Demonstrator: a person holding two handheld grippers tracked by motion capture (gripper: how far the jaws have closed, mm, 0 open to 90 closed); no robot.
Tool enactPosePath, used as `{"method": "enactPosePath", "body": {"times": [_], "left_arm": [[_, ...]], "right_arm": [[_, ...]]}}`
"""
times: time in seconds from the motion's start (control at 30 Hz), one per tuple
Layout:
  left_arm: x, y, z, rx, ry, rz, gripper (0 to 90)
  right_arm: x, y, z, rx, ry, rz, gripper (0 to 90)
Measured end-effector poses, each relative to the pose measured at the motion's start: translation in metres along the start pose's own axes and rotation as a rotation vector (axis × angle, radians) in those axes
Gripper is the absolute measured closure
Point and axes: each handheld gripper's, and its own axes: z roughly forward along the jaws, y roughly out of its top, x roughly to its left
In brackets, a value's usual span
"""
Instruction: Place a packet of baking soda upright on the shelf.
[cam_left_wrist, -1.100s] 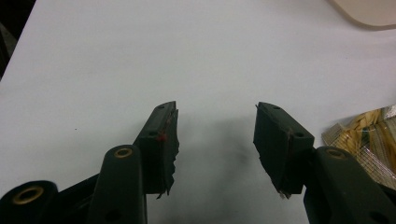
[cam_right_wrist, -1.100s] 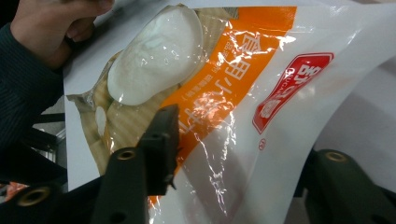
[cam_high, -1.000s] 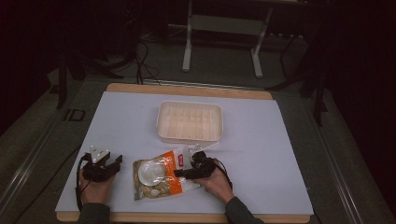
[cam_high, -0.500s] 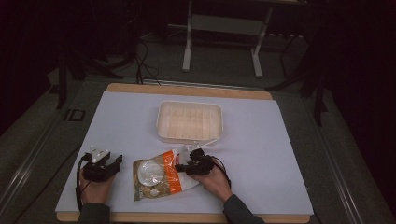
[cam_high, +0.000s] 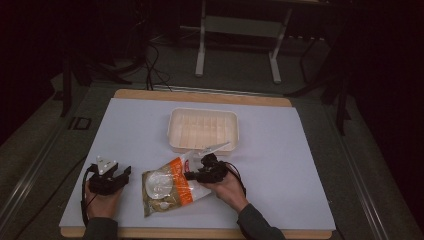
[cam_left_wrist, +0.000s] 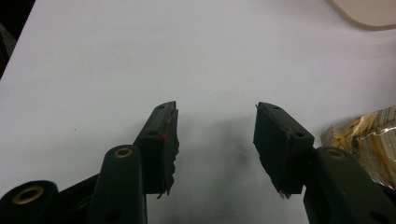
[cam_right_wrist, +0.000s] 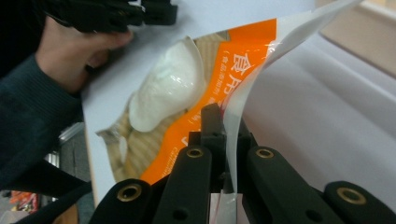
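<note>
A clear bag with an orange band (cam_high: 167, 187) lies flat near the table's front edge, holding pale yellow food and a white sachet. My right gripper (cam_high: 189, 175) is at its right side, shut on the bag's clear edge (cam_right_wrist: 243, 93), which rises up between the jaws (cam_right_wrist: 229, 126). The bag's printed face (cam_right_wrist: 187, 88) stretches away beyond them. Left of the bag, my left gripper (cam_high: 122, 172) rests open just above the white tabletop, nothing between its fingers (cam_left_wrist: 215, 123). A corner of the bag (cam_left_wrist: 364, 135) shows to its right.
An empty cream tray (cam_high: 203, 111) stands behind the bag at mid-table, its corner (cam_left_wrist: 369, 11) and its side (cam_right_wrist: 364, 37) seen from both grippers. The white mat (cam_high: 290, 165) stretches bare to the right. Dark floor, cables and a stand's legs lie beyond the far edge.
My right gripper has shifted slightly toward the bag's middle with the clear edge in it, and that edge now stands up more. The left gripper has stayed put.
</note>
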Motion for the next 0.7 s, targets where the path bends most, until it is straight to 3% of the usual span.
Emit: {"method": "enactPosePath", "body": {"times": [0.7], "left_arm": [[0.001,0.0,0.0,-0.006,-0.003,-0.013,49.3]], "right_arm": [[0.029,0.049,-0.011,-0.03,0.099,-0.078,90.0]]}}
